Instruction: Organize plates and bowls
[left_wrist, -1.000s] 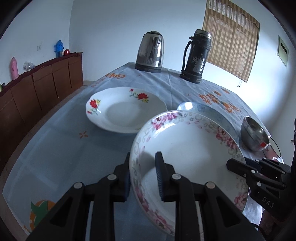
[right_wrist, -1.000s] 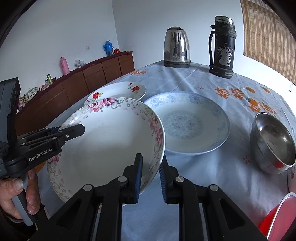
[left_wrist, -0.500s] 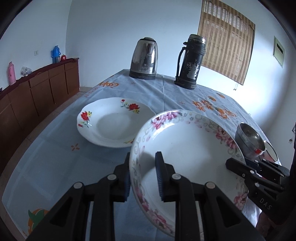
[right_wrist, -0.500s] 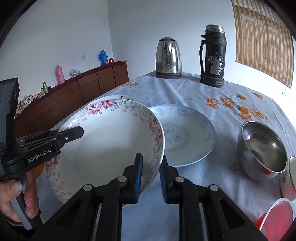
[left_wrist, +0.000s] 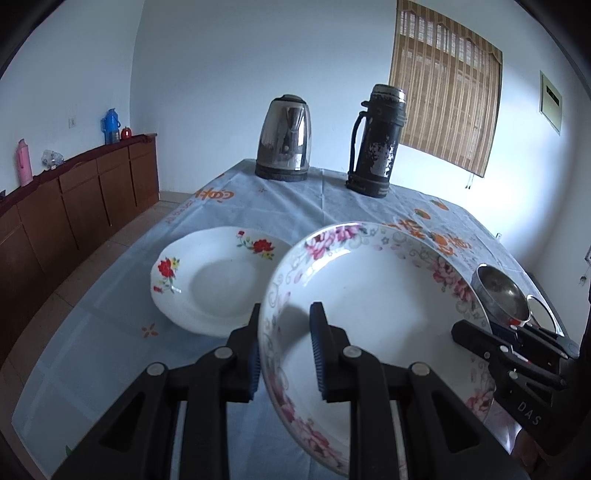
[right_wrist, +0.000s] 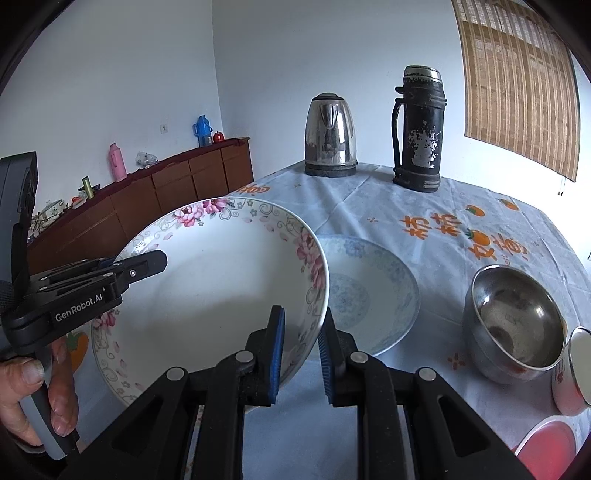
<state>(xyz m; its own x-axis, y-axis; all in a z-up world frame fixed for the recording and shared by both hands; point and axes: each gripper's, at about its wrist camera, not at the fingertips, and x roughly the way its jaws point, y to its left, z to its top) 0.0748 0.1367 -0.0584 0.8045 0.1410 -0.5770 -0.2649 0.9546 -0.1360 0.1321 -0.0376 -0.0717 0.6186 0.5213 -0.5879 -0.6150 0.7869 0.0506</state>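
Note:
A large white plate with pink flowers on its rim (left_wrist: 376, 295) (right_wrist: 221, 280) is held in the air above the table by both grippers. My left gripper (left_wrist: 284, 350) is shut on its left rim. My right gripper (right_wrist: 301, 354) is shut on its right rim. A white plate with red flowers (left_wrist: 218, 277) lies on the table to the left. A blue-patterned plate (right_wrist: 369, 291) lies under the held plate's right edge. A steel bowl (right_wrist: 513, 325) (left_wrist: 498, 291) stands to the right.
A steel kettle (left_wrist: 284, 136) and a black thermos (left_wrist: 376, 140) stand at the table's far end. A white cup (right_wrist: 572, 373) and a red bowl (right_wrist: 546, 450) are at the near right. A wooden sideboard (left_wrist: 74, 206) runs along the left wall.
Both grippers have lifted the pink-flowered plate higher and drawn it back toward me. The plates on the table look farther away and lower.

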